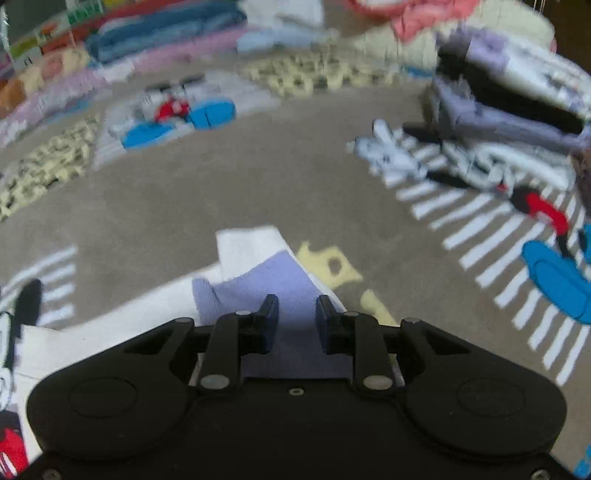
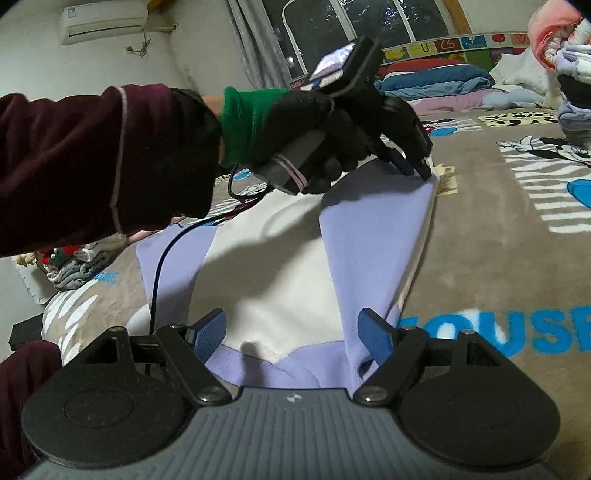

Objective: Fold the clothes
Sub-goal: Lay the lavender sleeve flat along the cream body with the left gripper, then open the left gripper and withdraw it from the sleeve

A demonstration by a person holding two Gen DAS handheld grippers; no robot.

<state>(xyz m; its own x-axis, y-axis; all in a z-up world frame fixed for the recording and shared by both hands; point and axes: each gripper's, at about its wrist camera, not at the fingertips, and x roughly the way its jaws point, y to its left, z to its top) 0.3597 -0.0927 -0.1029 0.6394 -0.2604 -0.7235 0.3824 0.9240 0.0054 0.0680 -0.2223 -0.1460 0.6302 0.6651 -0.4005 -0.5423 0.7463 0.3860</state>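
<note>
A white and lilac top (image 2: 280, 266) lies flat on the grey-brown cartoon blanket (image 2: 480, 236). One lilac sleeve (image 2: 369, 243) is folded across its body. My left gripper (image 2: 415, 168) hovers at the far end of that sleeve, held by a black-gloved hand; in its own view the gripper (image 1: 296, 306) is open just over the lilac cuff (image 1: 266, 284). My right gripper (image 2: 295, 328) is open, its blue pads wide apart over the lilac neckline, holding nothing.
Stacks of folded clothes (image 1: 509, 107) stand at the right of the blanket. Rolled quilts and bedding (image 1: 166, 33) line the far side. A small crumpled garment (image 2: 79, 266) lies at the left edge. A cable (image 2: 162, 266) runs across the top.
</note>
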